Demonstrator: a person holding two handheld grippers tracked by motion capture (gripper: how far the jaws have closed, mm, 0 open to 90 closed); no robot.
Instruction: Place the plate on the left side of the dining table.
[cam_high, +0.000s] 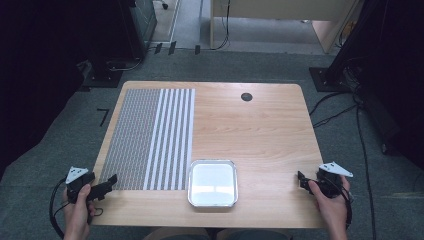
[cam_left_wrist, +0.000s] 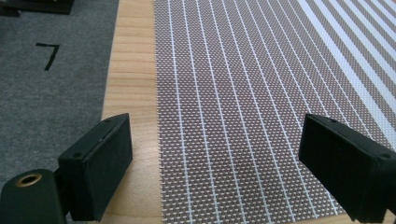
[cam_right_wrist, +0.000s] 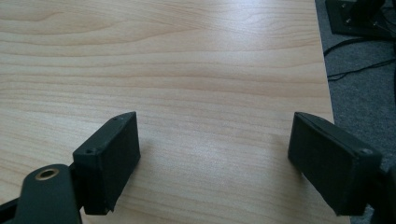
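Note:
A woven striped placemat (cam_high: 150, 137) covers the left part of the wooden table (cam_high: 260, 130); its brown-and-white weave (cam_left_wrist: 243, 93) lies under the left gripper view. A square white tray with a metal rim (cam_high: 212, 183) sits empty near the front edge, just right of the mat. My left gripper (cam_high: 105, 186) is held at the table's front left corner, open over the mat's near corner (cam_left_wrist: 215, 154), nothing between its jaws. My right gripper (cam_high: 303, 180) hovers at the front right edge, open over bare wood (cam_right_wrist: 212, 140).
A dark round cable port (cam_high: 246, 96) sits at the table's far middle. Grey carpet (cam_high: 60, 145) surrounds the table, with black cables (cam_high: 335, 107) and stand bases on the right. A black mark (cam_left_wrist: 49, 53) is on the carpet at left.

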